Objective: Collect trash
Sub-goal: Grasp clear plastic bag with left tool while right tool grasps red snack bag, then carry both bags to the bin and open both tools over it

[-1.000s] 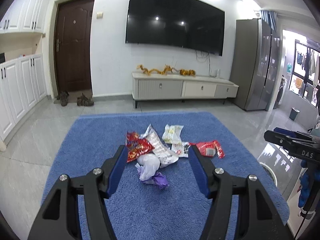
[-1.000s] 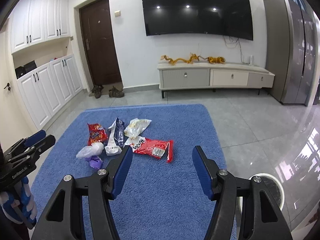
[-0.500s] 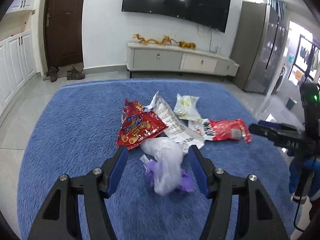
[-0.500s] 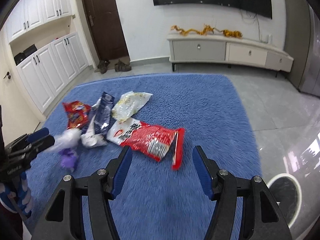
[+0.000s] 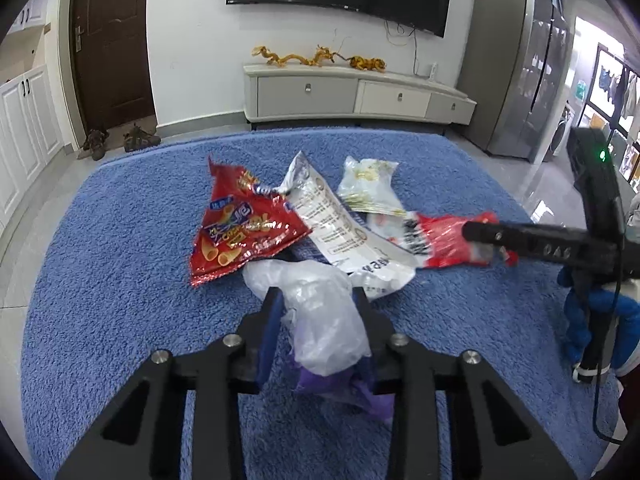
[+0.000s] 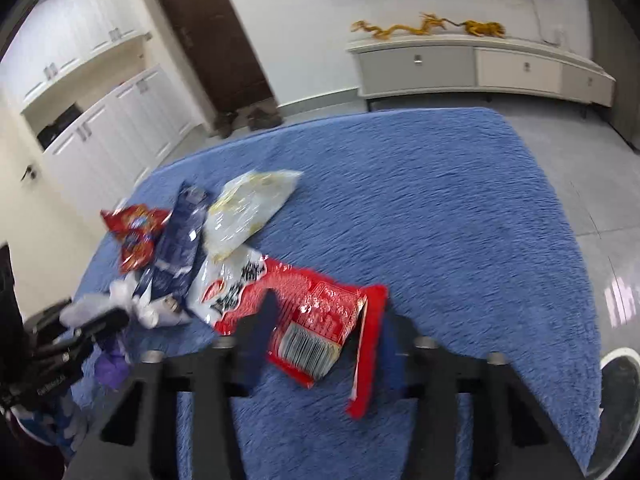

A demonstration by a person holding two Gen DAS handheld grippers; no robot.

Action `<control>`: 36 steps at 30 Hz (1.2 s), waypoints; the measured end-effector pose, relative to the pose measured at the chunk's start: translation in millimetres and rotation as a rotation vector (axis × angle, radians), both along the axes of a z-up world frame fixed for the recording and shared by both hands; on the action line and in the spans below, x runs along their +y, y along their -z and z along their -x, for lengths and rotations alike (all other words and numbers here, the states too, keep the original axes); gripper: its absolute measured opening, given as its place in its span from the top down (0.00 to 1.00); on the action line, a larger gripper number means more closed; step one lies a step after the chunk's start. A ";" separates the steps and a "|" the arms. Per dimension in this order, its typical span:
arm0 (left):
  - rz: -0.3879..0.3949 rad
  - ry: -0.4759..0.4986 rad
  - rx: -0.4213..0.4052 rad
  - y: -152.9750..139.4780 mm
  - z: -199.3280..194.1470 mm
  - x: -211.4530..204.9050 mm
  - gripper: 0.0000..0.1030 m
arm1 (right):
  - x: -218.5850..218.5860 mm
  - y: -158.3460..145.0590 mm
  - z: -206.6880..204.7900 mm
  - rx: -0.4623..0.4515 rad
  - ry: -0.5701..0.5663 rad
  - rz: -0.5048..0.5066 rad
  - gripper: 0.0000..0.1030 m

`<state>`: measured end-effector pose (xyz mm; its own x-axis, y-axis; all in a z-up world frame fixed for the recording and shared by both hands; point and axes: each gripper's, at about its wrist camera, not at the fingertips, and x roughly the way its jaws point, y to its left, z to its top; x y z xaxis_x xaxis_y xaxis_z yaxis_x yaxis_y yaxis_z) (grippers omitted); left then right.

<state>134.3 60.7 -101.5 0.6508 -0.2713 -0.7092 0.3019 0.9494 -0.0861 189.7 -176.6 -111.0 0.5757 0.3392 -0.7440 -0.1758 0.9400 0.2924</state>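
Several empty snack wrappers lie in a pile on a blue rug (image 5: pixel 120 280). My left gripper (image 5: pixel 316 300) has its jaws closed in around a clear plastic bag (image 5: pixel 320 312) with a purple bag (image 5: pixel 340 388) under it. My right gripper (image 6: pixel 324 320) has its jaws narrowed around the end of a red wrapper (image 6: pixel 316 320); that wrapper also shows in the left wrist view (image 5: pixel 444 240). A red chip bag (image 5: pixel 240 232), a white and blue wrapper (image 5: pixel 340 228) and a pale yellow bag (image 5: pixel 368 184) lie further back.
A white bin (image 6: pixel 616 392) stands on the tile floor right of the rug. A low TV cabinet (image 5: pixel 352 96) stands against the far wall, shoes (image 5: pixel 116 140) lie by the brown door, and white cupboards (image 6: pixel 104 136) line the left wall.
Both grippers have moved down and forward to the pile. The left jaws have closed on the clear plastic bag. The right jaws have narrowed around the red wrapper's end.
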 end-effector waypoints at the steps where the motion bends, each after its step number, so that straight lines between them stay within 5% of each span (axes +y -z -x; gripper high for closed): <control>1: 0.007 0.000 -0.008 -3.0 4.0 2.2 0.70 | 1.4 -0.4 3.3 -0.001 -0.008 -0.001 0.84; 6: 0.044 -0.003 -0.051 -23.6 28.5 15.3 0.70 | -0.5 -11.0 28.2 -0.035 -0.016 -0.045 0.97; 18: 0.072 0.036 -0.155 -75.3 82.6 5.8 0.71 | -29.6 -62.1 120.2 -0.179 0.006 -0.100 0.98; 25: 0.220 0.082 -0.113 -94.8 87.5 -7.9 0.71 | -86.1 -78.2 170.9 -0.238 0.098 -0.119 0.98; 30: 0.170 0.170 -0.111 -102.1 87.1 -62.9 0.71 | -139.5 -75.4 198.7 -0.262 0.213 -0.135 0.98; 36: 0.141 0.372 -0.059 -95.6 75.1 -182.9 0.71 | -217.3 -52.3 226.2 -0.233 0.401 -0.115 0.98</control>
<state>59.2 -122.2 -5.9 0.5282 -0.5882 -0.6125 0.6311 0.7545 -0.1803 -36.5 -393.9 -58.8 0.8252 0.1288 -0.5500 0.1204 0.9111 0.3941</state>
